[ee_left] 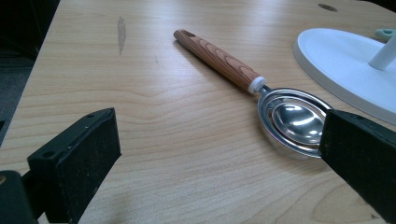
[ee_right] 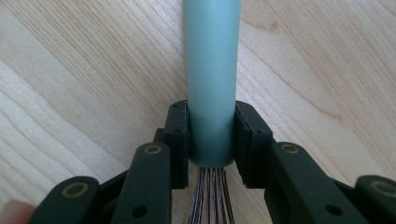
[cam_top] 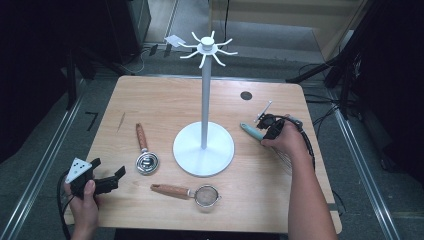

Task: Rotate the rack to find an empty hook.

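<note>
A whisk with a teal handle lies right of the white hook stand. My right gripper is shut on that handle, the jaws of this right gripper pressing both its sides just above the wires. My left gripper hovers open and holding nothing at the table's front left corner. Between the jaws of the left gripper I see bare wood, and a wood-handled metal scoop lies just ahead to the right. The same scoop rests left of the stand's base.
A small mesh strainer with a wooden handle lies near the front edge, in front of the stand base. The stand's tall pole ends in curved hooks. A dark round hole marks the table's far right.
</note>
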`<action>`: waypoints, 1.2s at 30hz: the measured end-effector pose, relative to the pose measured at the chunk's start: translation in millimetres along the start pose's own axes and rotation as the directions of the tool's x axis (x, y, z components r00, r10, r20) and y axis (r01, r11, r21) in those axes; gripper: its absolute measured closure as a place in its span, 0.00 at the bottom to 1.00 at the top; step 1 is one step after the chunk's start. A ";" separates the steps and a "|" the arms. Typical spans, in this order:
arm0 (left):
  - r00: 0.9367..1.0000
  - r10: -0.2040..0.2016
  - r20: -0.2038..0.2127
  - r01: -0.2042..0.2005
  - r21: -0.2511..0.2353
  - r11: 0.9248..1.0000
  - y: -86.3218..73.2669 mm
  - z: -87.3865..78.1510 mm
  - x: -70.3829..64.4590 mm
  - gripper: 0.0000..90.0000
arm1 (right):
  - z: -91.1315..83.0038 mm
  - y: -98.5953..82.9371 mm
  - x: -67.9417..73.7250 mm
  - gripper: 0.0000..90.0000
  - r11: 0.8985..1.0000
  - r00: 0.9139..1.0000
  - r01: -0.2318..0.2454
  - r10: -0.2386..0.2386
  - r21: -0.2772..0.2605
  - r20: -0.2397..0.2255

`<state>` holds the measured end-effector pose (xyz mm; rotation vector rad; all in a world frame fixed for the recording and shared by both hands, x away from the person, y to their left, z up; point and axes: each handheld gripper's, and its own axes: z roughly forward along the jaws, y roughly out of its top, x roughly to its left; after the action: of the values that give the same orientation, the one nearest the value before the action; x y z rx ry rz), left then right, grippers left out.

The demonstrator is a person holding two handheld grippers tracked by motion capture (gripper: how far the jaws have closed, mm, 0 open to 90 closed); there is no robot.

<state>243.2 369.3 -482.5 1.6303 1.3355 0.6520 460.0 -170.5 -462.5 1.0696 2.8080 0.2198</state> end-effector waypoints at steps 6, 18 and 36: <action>1.000 0.003 -0.003 -0.003 -0.001 1.000 -0.1 -0.4 -0.3 0.00 | 0.5 3.1 4.1 0.79 1.000 1.000 -0.001 0.001 0.013 0.023; 1.000 -0.005 -0.001 0.005 0.000 1.000 0.1 0.2 0.0 0.00 | -0.3 -0.3 5.8 0.79 0.998 0.997 -0.057 0.057 -0.006 0.049; 1.000 -0.004 -0.002 0.004 -0.001 1.000 0.0 0.0 0.0 0.00 | -29.9 -20.7 14.9 0.79 0.968 0.989 -0.127 0.139 -0.216 0.040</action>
<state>243.2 369.3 -482.5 1.6264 1.3390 0.6518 430.5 -178.6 -438.0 1.1934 2.5945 0.4854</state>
